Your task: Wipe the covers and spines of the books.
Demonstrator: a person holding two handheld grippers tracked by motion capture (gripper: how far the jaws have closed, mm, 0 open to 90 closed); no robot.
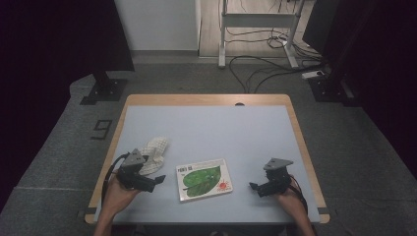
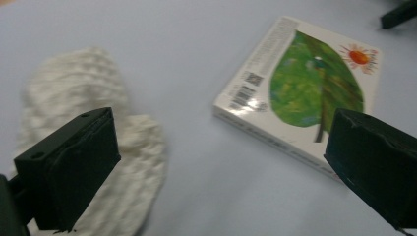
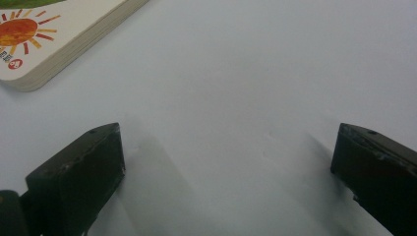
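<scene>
**Counter inventory: one book, one knitted cloth, two idle claws**

Item 1. Board book point(image 1: 204, 180), white cover with a large green leaf and a small red sun. It lies flat and closed on the pale blue counter point(image 1: 211, 128), near the front edge, between the two claws and touching neither. In the left gripper view the barcode side faces the camera; in the right gripper view one rounded corner point(image 3: 29, 73) with the sun sits at upper left.

Item 2. Cream knitted cloth point(image 1: 155, 149), mitten-like in outline, loosely heaped on the counter just left of the book and apart from it. It lies close under and behind the left claw; whether the two touch cannot be told.

Item 3. Left claw point(image 1: 158, 180), jaws spread wide, nothing between them. It points across the counter toward the book, with the cloth low at its left.

Item 4. Right claw point(image 1: 253, 187), jaws spread, nothing between them but bare counter. It sits low to the right of the book, aimed toward it.

Progress, judged from the layout: nothing is gripped. The cloth appears set down and released. The book is untouched, so any handling of it, whether grasping, opening or moving, remains to be done.
</scene>
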